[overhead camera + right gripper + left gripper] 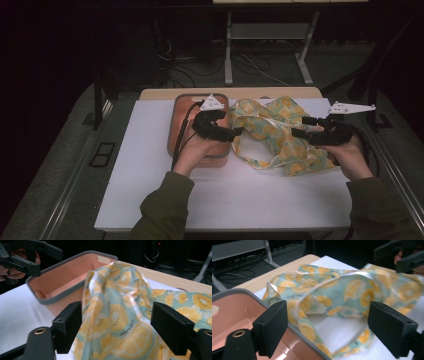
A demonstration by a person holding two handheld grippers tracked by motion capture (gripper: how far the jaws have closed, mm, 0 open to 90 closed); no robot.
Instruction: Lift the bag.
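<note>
Between the fingers point(67, 327) of the right gripper point(120, 330) a raised fold of the patterned bag point(117, 315) stands loose; the pads are set wide and do not press it. Left gripper point(328, 332): fingers point(272, 325) likewise spread wide, nothing pinched, the bag's near edge lying just beyond them and the rim of the pink tub point(244, 293) under the left pad.

Bag location: crumpled on the white worktop point(150, 190), right of the tub and touching its side, between the two grippers in the high view.

Handling judgement: thin, glossy film printed with citrus slices, probably very light, fully limp, no stiffness to hold a shape. Surface looks slick, so a shallow pinch may slide off. It is not fragile, though it could crease or tear at a seam if pulled apart hard.

Where to take hold: the doubled hem around the open mouth, one gripper each side, pinching deep across the fold rather than on a single flat layer.
</note>
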